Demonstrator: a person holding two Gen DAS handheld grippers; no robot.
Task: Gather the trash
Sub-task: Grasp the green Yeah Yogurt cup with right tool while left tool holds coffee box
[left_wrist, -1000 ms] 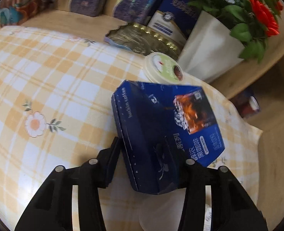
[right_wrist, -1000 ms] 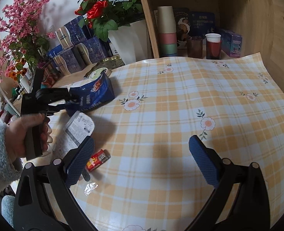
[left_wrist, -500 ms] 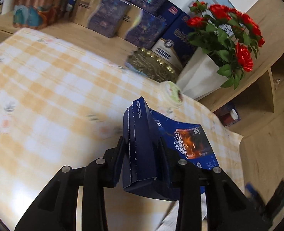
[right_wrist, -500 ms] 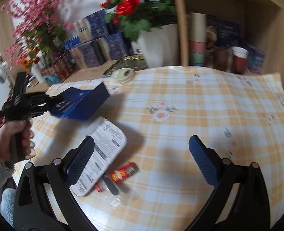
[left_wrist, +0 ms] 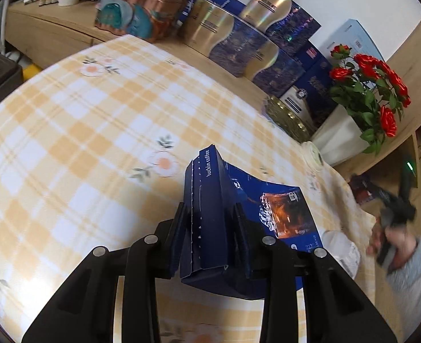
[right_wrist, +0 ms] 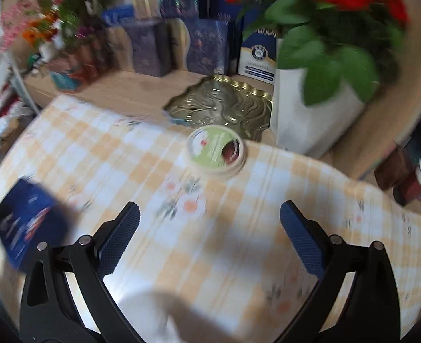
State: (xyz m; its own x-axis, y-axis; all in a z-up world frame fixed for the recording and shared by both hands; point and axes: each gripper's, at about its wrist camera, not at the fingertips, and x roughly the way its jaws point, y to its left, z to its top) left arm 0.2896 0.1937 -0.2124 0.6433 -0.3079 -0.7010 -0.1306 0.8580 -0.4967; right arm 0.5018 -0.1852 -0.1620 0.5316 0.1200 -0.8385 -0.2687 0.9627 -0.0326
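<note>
A dark blue coffee box (left_wrist: 281, 214), pressed narrow at its near end, hangs above the checked tablecloth (left_wrist: 81, 148) with my left gripper (left_wrist: 209, 208) shut on it. The right wrist view shows the same box (right_wrist: 30, 223) blurred at the far left. My right gripper (right_wrist: 209, 208) is open and empty over the cloth, a little short of a round green-and-white lidded cup (right_wrist: 216, 150). That cup (left_wrist: 313, 154) also appears in the left wrist view. A white packet (left_wrist: 341, 245) lies by the hand that holds the right gripper (left_wrist: 393, 208).
A white vase of red roses (left_wrist: 341, 134) and a gold leaf-shaped tray (right_wrist: 224, 105) stand just behind the cup. Shiny tins and blue boxes (left_wrist: 239, 40) line the wooden ledge. Cups (right_wrist: 410, 180) sit in a shelf at the right.
The left gripper squeezed the blue box narrower and carried it off to the left. The right gripper swung left and toward the round cup; the red wrapper left its view.
</note>
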